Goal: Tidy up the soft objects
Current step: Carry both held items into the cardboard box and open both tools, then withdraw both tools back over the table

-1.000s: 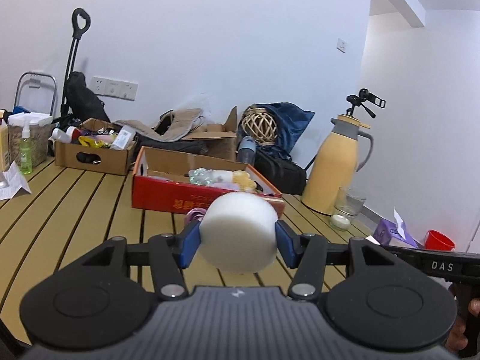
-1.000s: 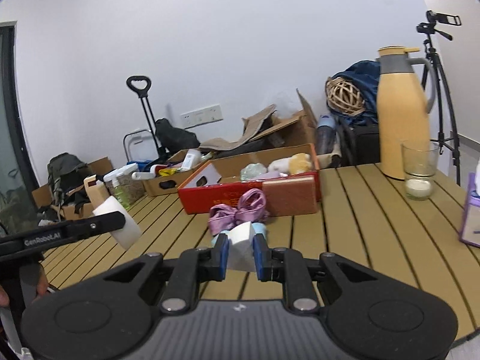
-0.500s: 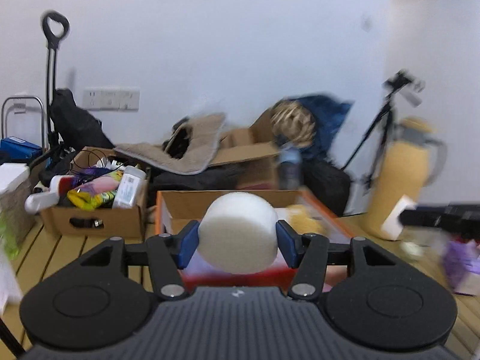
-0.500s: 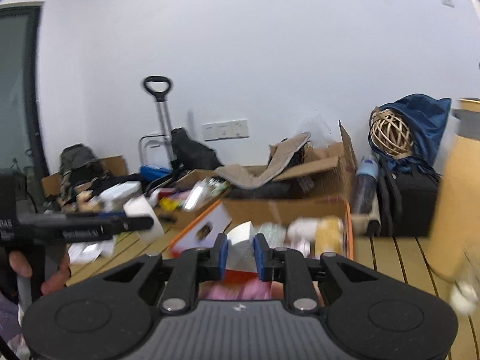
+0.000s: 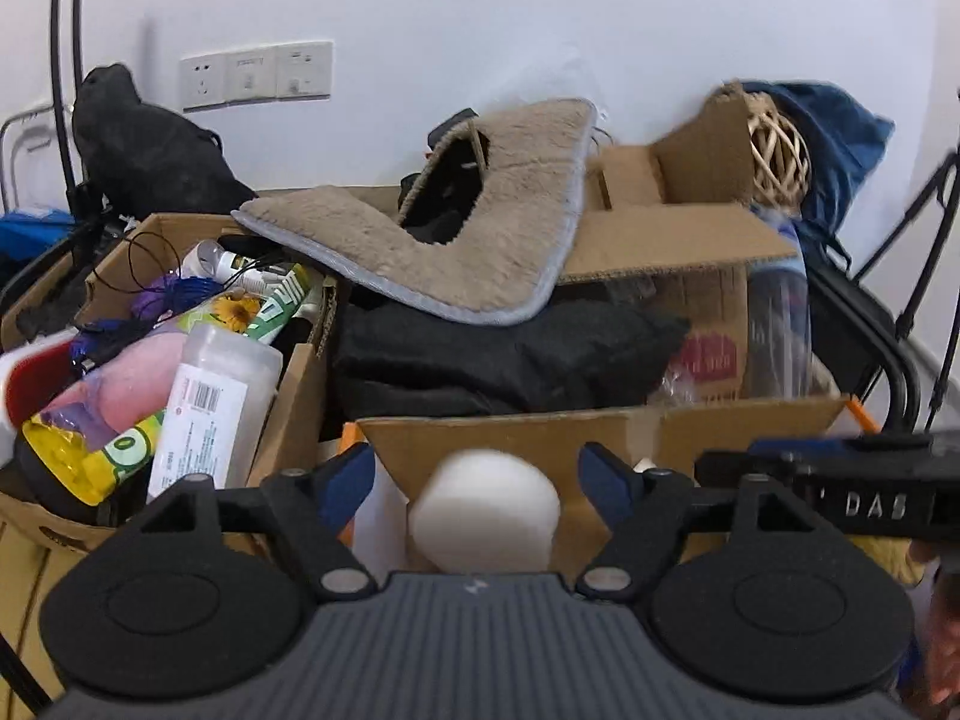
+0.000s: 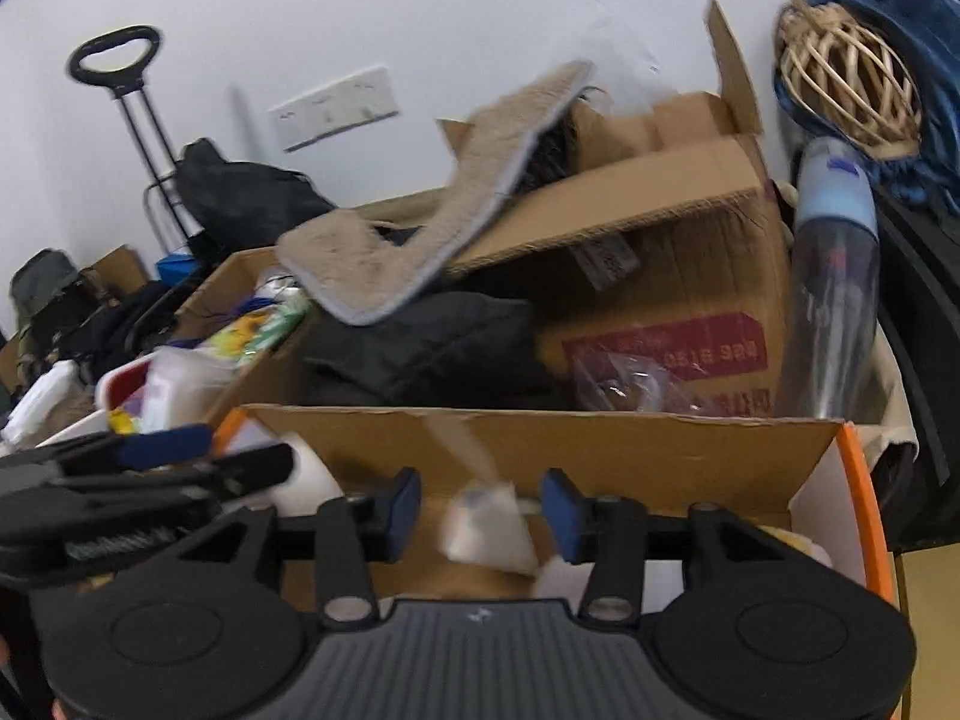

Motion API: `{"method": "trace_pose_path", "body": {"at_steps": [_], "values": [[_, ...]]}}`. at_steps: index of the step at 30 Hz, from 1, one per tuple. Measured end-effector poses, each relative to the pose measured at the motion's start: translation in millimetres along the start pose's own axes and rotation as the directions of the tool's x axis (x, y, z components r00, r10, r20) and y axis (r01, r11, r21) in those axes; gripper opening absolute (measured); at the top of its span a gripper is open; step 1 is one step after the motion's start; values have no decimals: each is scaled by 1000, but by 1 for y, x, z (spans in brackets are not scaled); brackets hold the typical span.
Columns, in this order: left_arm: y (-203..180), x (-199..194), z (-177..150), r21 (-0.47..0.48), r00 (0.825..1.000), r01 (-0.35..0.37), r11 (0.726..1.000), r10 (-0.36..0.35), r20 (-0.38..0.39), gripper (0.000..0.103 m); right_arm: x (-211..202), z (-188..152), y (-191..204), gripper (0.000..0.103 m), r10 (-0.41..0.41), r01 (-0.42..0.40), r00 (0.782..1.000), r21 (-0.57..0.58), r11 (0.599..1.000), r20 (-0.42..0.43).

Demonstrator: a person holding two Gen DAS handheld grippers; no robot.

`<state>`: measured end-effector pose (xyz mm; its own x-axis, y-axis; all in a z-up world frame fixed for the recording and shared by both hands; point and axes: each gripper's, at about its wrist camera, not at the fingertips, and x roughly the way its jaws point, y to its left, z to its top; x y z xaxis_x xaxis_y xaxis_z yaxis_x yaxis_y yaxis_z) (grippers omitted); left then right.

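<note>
1. Over the open box (image 5: 528,432), between the spread jaws of your left gripper (image 5: 477,474), sits the white foam cylinder (image 5: 486,510); both blue pads stand clear of it, so it is released and reads as dropping into the box

2. In front of your right gripper (image 6: 480,504) a small pale soft piece (image 6: 486,525) shows the same way: jaws parted, no pad touching it, the piece blurred and just above the box interior, near the cardboard back wall (image 6: 600,450)

3. Both tools are held over the same box, I judge, because it is the collecting place for the soft items; its orange rim (image 6: 864,510) shows at the right edge, and something yellowish already lies inside near that corner

4. Count: two soft pieces in the air, one per gripper; two grippers, both let go; one target box

5. Behind it you have a second carton of bottles and packets (image 5: 198,372), a larger brown carton (image 6: 678,276) with a beige fleece mat (image 5: 468,240) draped over it, and one wicker ball (image 6: 852,84)

6. The tabletop is barely visible here, so I cannot tell whether more soft items remain on it
</note>
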<state>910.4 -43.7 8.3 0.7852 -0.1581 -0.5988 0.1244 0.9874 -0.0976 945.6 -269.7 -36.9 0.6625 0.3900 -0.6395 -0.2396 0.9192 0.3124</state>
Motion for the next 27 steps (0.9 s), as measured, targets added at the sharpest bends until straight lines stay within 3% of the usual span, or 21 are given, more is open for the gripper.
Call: {"method": "trace_pose_path", "body": {"at_steps": [5,9,17,20,24,26,27], "values": [[2,-16,3,2,999,21,1000,-21,34,81,-20,-3,-10,46,-10,9,999,27,1000,37],[0,-49,7,29,999,18,999,-19,41,81,-60,1,-3,46,-31,31,998,-1,1000,62],[-10,-173,10,93,993,14,996,-24,113,86,-185,1,22,57,-53,59,994,-64,996,98],[-14,-227,-5,109,988,24,994,-41,151,87,-240,-15,35,60,-55,67,991,-99,993,125],[-14,-304,-50,119,975,61,991,-85,206,90,-315,-63,55,69,-39,71,979,-153,986,201],[-13,-343,-81,134,959,98,986,-130,252,95,-350,-97,64,73,-25,74,969,-194,978,247],[-13,-367,-101,148,943,125,981,-163,291,97,-367,-116,69,79,-14,78,961,-220,972,277]]}}
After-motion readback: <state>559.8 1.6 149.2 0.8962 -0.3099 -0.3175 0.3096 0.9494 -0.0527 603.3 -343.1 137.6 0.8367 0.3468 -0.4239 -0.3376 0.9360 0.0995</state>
